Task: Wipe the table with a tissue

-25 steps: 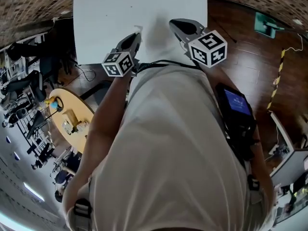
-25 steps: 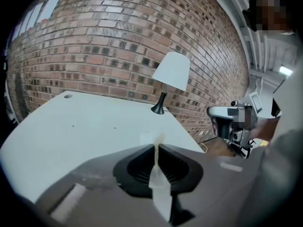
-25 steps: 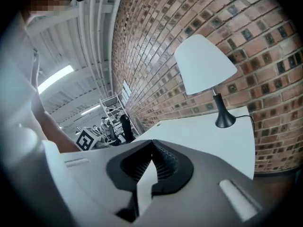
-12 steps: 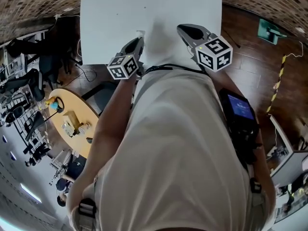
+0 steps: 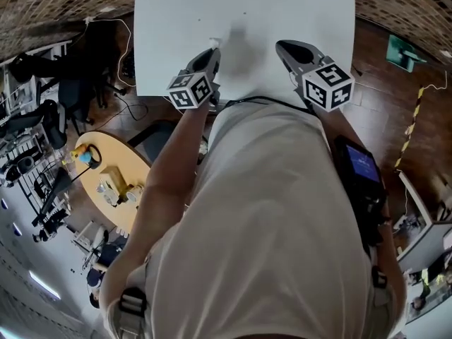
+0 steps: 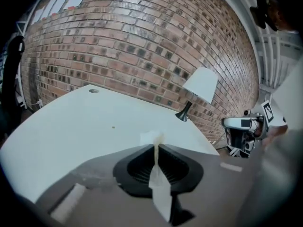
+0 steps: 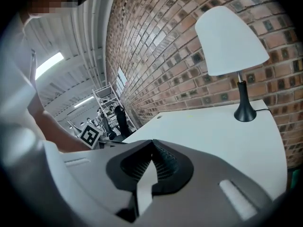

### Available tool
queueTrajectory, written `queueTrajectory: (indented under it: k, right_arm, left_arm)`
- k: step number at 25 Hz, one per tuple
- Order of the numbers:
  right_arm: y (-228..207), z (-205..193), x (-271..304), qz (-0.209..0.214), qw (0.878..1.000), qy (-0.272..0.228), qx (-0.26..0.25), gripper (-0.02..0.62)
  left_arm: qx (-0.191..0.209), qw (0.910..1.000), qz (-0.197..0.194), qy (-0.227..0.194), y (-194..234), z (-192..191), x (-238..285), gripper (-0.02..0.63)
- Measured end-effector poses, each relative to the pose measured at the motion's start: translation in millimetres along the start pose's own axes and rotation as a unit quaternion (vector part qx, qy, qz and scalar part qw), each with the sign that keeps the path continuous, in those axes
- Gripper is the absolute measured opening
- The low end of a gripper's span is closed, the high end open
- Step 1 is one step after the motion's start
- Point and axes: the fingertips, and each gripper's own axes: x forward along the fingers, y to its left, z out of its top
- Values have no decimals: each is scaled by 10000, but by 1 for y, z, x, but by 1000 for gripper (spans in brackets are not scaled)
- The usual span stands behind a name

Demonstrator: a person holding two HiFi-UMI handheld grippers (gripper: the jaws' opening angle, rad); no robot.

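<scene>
Far left: round yellow wooden side table (image 5: pixel 120 154) with small things on top, too small to name. Next, left gripper (image 5: pixel 210 56), closed on a thin white paper tissue (image 6: pixel 159 188), one corner sticking out past the tips, just over the near edge of the white rectangular table (image 5: pixel 282 6). Then right gripper (image 5: pixel 284 48), shut tight, over the same edge. Ahead, wide bare tabletop. At the far right corner, white-shaded lamp with black foot (image 7: pixel 232 37).

The table (image 5: pixel 240 41) is viewed steeply from overhead; in both gripper views it is seen low and near, toward the brick wall (image 6: pixel 142 46) (lamp (image 7: pixel 232 37) shared).
</scene>
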Motion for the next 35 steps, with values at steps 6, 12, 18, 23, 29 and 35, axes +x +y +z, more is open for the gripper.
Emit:
queueTrajectory:
  k: [6,12,18,23,29,35]
  right_arm:
    - [23,6,46,136,9998,143,-48,8]
    - [30,8,78,52,9996,291,13,8]
    - [29,7,86,-258,9991,293,148,8]
    - [30,4,83,-581,9974,293,310,8]
    - [29,-3,69,-957,9941,163,477,8]
    - [33,-11,58,-1181,9913,80,572,8]
  left_arm:
    - [-35,9998,193,-75,58,18,-21,31]
    - [0,9998,208,2,101,29,-19,31]
    - [166,9995,-32,275,124,39,15,31]
    - [101,9982,-174,570,136,53,40,31]
    - [995,9899,-51,1014,141,61,66,29]
    - [1650,9765,111,1380,135,57,72,28]
